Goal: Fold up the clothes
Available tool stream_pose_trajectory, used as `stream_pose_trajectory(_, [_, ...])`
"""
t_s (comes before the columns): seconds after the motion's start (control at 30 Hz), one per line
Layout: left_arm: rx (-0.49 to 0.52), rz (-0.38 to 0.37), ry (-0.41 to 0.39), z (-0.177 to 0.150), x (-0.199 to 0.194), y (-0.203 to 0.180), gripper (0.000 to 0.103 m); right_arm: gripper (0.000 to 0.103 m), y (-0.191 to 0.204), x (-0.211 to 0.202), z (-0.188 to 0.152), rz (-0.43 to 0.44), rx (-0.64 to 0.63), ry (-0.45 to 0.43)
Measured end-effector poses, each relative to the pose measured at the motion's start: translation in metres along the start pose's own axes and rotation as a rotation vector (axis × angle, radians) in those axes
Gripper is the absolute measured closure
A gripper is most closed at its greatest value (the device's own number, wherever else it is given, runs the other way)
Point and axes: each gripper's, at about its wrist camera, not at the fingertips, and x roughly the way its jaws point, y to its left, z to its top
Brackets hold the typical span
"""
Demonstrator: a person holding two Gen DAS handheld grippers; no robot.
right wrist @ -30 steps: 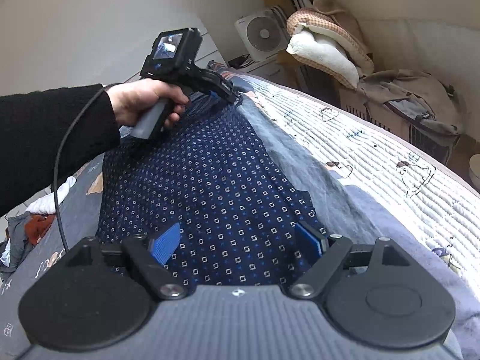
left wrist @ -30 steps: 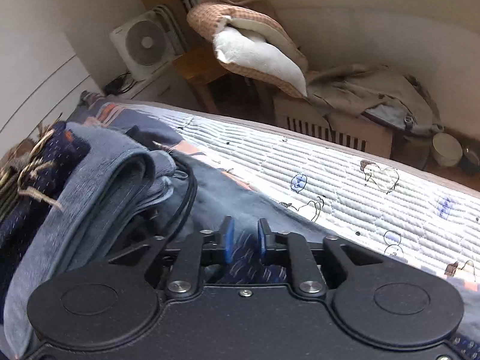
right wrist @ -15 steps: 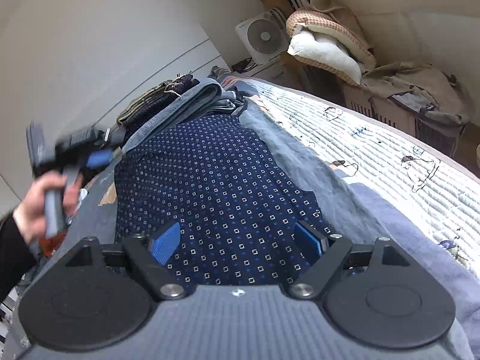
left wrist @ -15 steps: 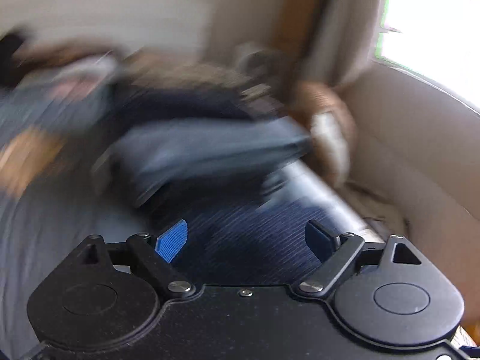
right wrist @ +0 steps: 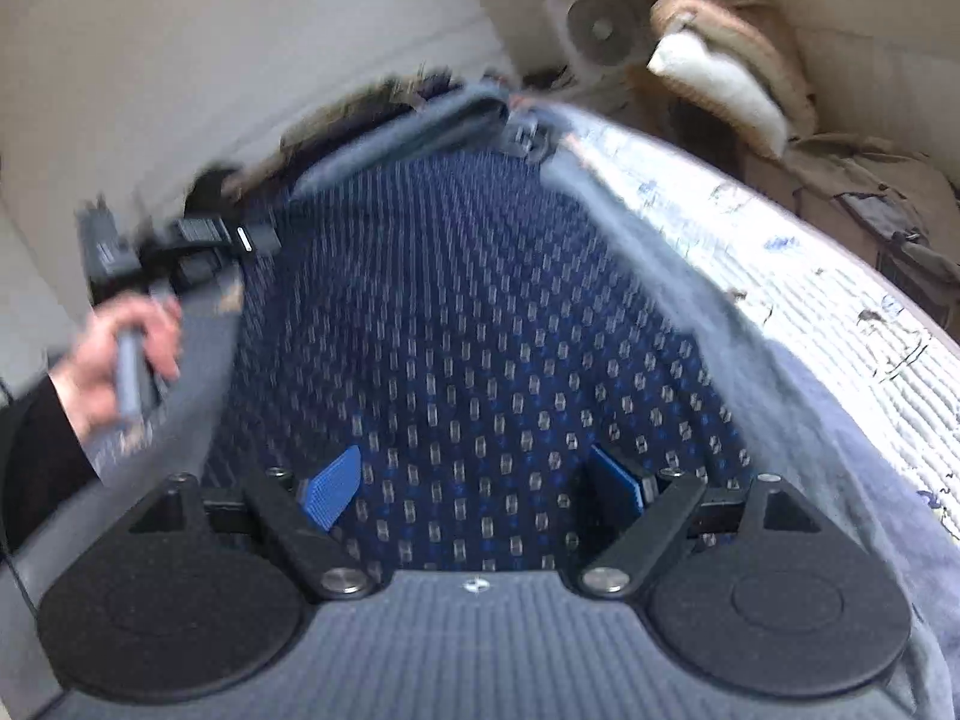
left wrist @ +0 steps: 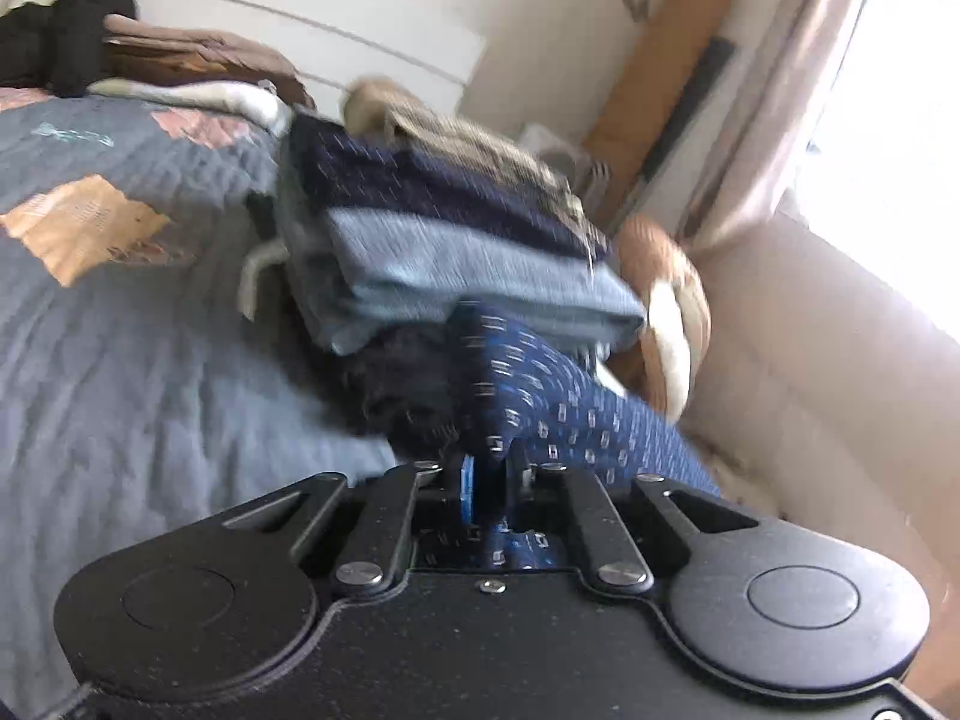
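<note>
On a grey bed (left wrist: 120, 330), left gripper (left wrist: 487, 474) clamped on patterned navy cloth (left wrist: 540, 396) beside what looks like folded clothes (left wrist: 456, 252); right gripper (right wrist: 474, 486) fingers apart above it.

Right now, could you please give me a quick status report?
Left claw shut on navy patterned garment. Right claw open over it. Folded stack close behind.
</note>
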Motion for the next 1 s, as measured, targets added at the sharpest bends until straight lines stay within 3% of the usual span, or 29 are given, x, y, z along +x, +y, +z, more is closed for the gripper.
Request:
stream_pose_trajectory(0.1, [-0.018,0.087,0.091,-0.003,0.014,0.007,0.091,0.020,0.005,0.003,-0.002,-0.012,-0.054,0.024])
stream_pose_trajectory(0.17, [-0.066,0.146,0.081,-0.007,0.011,0.011,0.075,0.020,0.004,0.002,-0.002,-0.010,-0.056,0.027])
stream_pose_trajectory(0.23, [-0.078,0.149,0.049,-0.017,-0.007,0.008,0.041,0.020,0.002,0.000,-0.002,-0.004,-0.045,0.026])
stream_pose_trajectory(0.3, [-0.058,0.107,0.075,-0.033,-0.031,0.000,0.033,0.020,0.001,-0.004,-0.001,0.001,-0.041,0.021])
stream_pose_trajectory(0.43, [-0.018,0.036,0.178,-0.080,-0.092,-0.024,0.033,0.020,-0.004,-0.011,0.002,0.009,-0.022,0.000])
stream_pose_trajectory(0.6, [-0.145,-0.027,0.270,-0.151,-0.158,-0.037,0.033,0.020,-0.020,-0.024,0.005,-0.008,0.027,-0.026])
stream_pose_trajectory(0.8, [-0.204,-0.060,0.346,-0.208,-0.186,-0.057,0.031,0.020,-0.044,-0.055,0.001,-0.037,0.091,-0.062])
stream_pose_trajectory(0.87, [-0.235,-0.102,0.341,-0.216,-0.186,-0.063,0.035,0.020,-0.047,-0.061,-0.003,-0.037,0.098,-0.052])
stream_pose_trajectory(0.93, [-0.246,-0.117,0.344,-0.218,-0.184,-0.067,0.076,0.020,-0.046,-0.061,-0.009,-0.031,0.081,-0.026])
stream_pose_trajectory(1.0, [-0.250,-0.123,0.342,-0.218,-0.184,-0.070,0.086,0.020,-0.043,-0.056,-0.013,-0.035,0.038,0.021])
